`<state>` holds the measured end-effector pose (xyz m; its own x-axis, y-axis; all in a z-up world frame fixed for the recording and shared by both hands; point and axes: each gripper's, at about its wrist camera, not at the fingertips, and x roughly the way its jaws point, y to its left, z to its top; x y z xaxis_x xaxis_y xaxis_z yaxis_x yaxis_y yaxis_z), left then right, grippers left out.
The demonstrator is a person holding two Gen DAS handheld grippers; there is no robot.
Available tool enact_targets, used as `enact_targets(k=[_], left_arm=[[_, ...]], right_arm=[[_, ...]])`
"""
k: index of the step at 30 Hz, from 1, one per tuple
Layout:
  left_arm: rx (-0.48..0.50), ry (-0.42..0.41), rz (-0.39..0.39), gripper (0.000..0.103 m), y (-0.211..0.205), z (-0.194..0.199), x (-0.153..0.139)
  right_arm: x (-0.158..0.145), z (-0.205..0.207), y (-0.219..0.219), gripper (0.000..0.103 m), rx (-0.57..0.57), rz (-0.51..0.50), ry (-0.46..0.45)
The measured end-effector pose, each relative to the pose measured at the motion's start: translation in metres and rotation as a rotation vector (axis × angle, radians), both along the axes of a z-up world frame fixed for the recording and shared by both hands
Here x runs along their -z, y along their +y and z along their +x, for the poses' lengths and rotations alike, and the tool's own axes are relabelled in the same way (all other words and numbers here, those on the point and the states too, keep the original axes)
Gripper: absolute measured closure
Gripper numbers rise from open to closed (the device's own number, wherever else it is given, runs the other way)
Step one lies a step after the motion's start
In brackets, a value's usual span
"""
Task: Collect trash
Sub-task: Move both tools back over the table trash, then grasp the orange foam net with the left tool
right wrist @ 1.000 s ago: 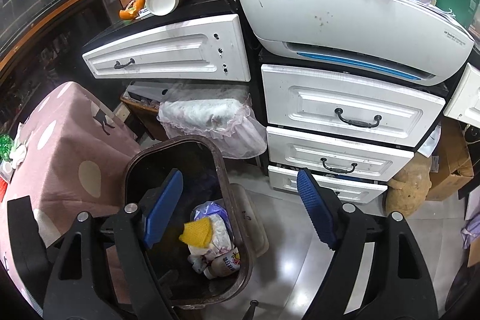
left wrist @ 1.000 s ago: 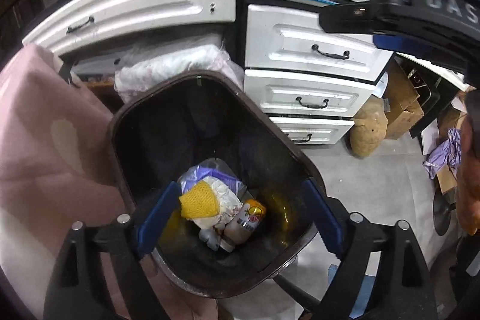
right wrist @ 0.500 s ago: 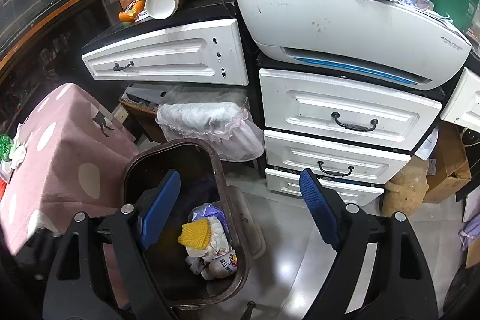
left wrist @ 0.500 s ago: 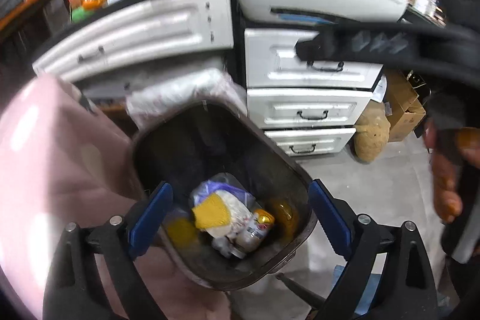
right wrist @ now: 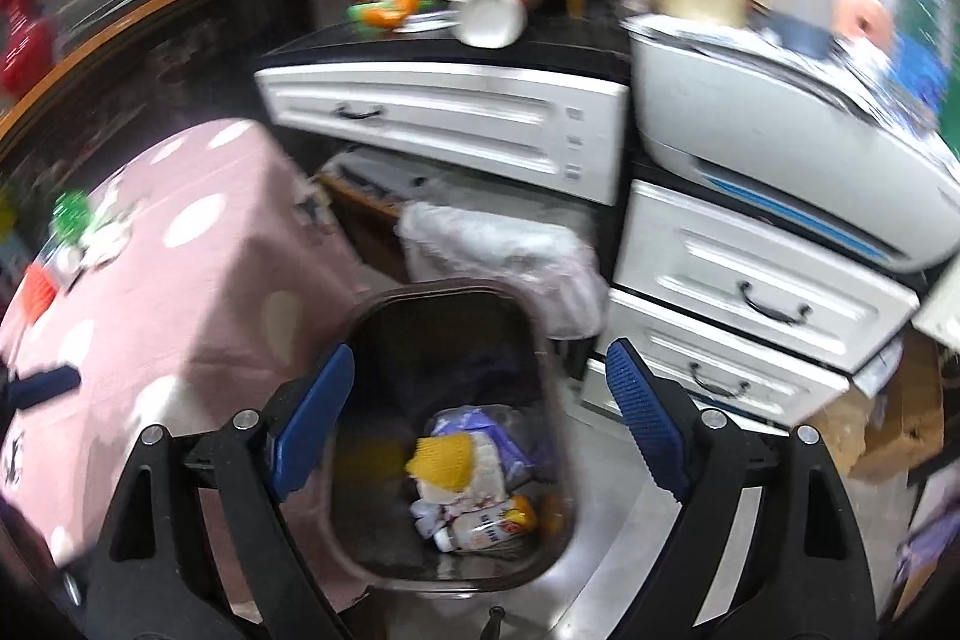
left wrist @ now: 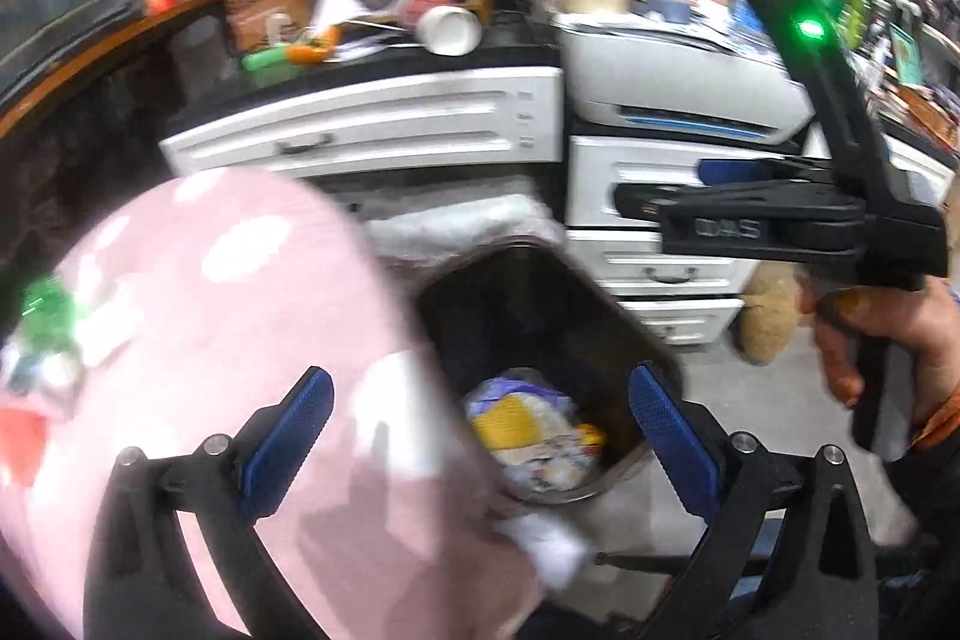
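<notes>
both claws, left (left wrist: 480, 427) and right (right wrist: 480, 415), have just been opening and gape wide, empty, above the bin (right wrist: 372, 532). best lift clear, then seek trash on the pink surface (right wrist: 180, 292).

Open bin (right wrist: 543, 340) mouth between pink-covered table (right wrist: 180, 292) and drawers (right wrist: 750, 292).

The dark plastic trash bin (right wrist: 543, 340) has a smooth, faintly glossy wall. Beside it, a pink spotted cloth (right wrist: 180, 280) looks matt and soft. Behind the bin, white drawer fronts (right wrist: 750, 280) look smooth, with dark metal handles.
</notes>
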<state>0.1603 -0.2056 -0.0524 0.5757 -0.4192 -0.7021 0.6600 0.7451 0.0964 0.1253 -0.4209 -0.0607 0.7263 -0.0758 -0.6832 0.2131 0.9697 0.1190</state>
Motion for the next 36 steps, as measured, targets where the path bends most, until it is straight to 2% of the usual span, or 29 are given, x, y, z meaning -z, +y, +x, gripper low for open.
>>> enact_targets(k=[5, 17, 23, 29, 36], left_arm=[[-0.138, -0.051, -0.019, 0.005, 0.067, 0.012, -0.013], [-0.507, -0.06, -0.016, 0.006, 0.228, 0.048, -0.022], [-0.659, -0.049, 0.038, 0.006, 0.29, 0.08, -0.015], [-0.751, 0.002, 0.029, 0.006, 0.336, 0.114, -0.006], [-0.789, 0.077, -0.019, 0.006, 0.358, 0.147, 0.006]], right_arm=[[-0.013, 0.014, 0.048, 0.018, -0.142, -0.005, -0.013], [-0.04, 0.056, 0.178, 0.018, -0.469, 0.069, -0.027], [-0.055, 0.058, 0.223, 0.018, -0.561, 0.069, -0.047], [-0.06, 0.058, 0.253, 0.018, -0.622, 0.053, -0.035], [-0.057, 0.056, 0.269, 0.018, -0.66, 0.027, -0.014]])
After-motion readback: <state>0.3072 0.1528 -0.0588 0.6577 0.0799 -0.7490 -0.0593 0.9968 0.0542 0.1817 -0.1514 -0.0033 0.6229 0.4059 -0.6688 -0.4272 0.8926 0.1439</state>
